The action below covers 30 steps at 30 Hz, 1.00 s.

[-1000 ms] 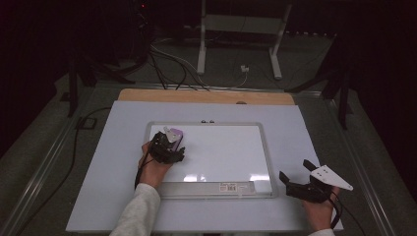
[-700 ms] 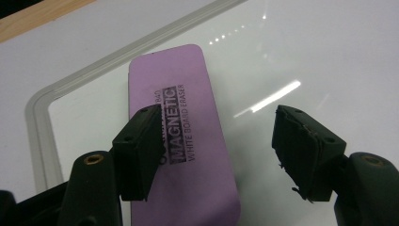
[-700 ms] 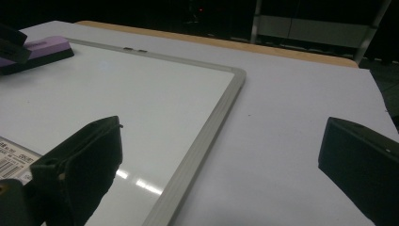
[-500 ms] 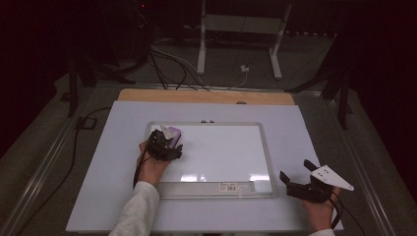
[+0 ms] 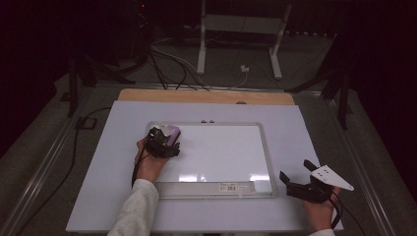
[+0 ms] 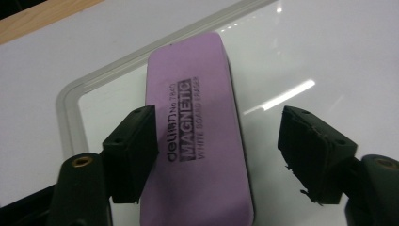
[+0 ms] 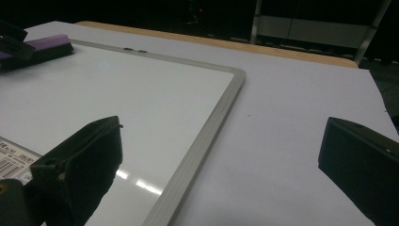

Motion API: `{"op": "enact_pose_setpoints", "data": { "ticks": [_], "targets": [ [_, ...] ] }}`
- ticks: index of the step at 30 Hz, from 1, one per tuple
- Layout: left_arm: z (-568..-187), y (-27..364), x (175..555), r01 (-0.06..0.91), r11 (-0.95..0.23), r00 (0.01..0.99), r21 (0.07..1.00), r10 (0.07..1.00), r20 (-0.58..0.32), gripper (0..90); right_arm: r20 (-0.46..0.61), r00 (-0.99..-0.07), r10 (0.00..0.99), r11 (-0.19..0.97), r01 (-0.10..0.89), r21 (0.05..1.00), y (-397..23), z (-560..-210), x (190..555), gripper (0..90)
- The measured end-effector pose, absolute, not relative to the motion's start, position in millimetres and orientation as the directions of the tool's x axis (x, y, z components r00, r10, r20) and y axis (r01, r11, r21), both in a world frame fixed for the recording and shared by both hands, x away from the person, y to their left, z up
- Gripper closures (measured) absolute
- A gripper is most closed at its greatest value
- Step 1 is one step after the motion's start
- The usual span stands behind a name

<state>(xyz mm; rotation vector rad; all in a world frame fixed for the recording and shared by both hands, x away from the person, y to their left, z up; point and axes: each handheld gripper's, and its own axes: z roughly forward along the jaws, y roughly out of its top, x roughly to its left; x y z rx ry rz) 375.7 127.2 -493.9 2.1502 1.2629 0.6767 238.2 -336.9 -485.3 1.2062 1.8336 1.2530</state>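
Over the whiteboard's far-left corner in the high view, the left gripper hovers at the purple eraser, while the right gripper rests apart by the board's near-right corner. Seen from the left gripper view, its jaws have just been opening: the eraser lies flat between them, one pad at its edge, the other clear, so it looks released there, long axis running away toward the frame corner. From the right gripper view, those jaws gape wide on nothing above the board's edge.
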Motion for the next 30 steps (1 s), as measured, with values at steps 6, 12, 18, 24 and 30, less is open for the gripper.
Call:
{"op": "enact_pose_setpoints", "data": {
  "ticks": [6, 12, 18, 24, 30],
  "targets": [
    [-495, 134, 378, 0.629, -0.39, 0.41, 0.672, 0.902, 0.139, 30.6, 0.012, -0.404, 0.915, 0.141, 0.345, 0.928, -337, -485, 238, 0.8],
    [-495, 138, 379, 0.645, -0.373, 0.385, 0.667, 0.913, 0.138, 37.5, 0.014, -0.403, 0.915, 0.139, 0.348, 0.927, -337, -486, 239, 0.8],
    [-498, 145, 377, 0.661, -0.338, 0.351, 0.67, 0.928, 0.122, 48.4, 0.015, -0.403, 0.915, 0.138, 0.347, 0.928, -338, -485, 239, 0.8],
    [-498, 153, 376, 0.681, -0.267, 0.289, 0.682, 0.954, 0.085, 62.5, 0.012, -0.405, 0.914, 0.141, 0.346, 0.928, -337, -486, 239, 0.8],
    [-498, 153, 379, 0.687, -0.241, 0.256, 0.685, 0.963, 0.082, 62.9, 0.015, -0.403, 0.915, 0.138, 0.346, 0.928, -338, -485, 238, 0.8]
  ]
}}
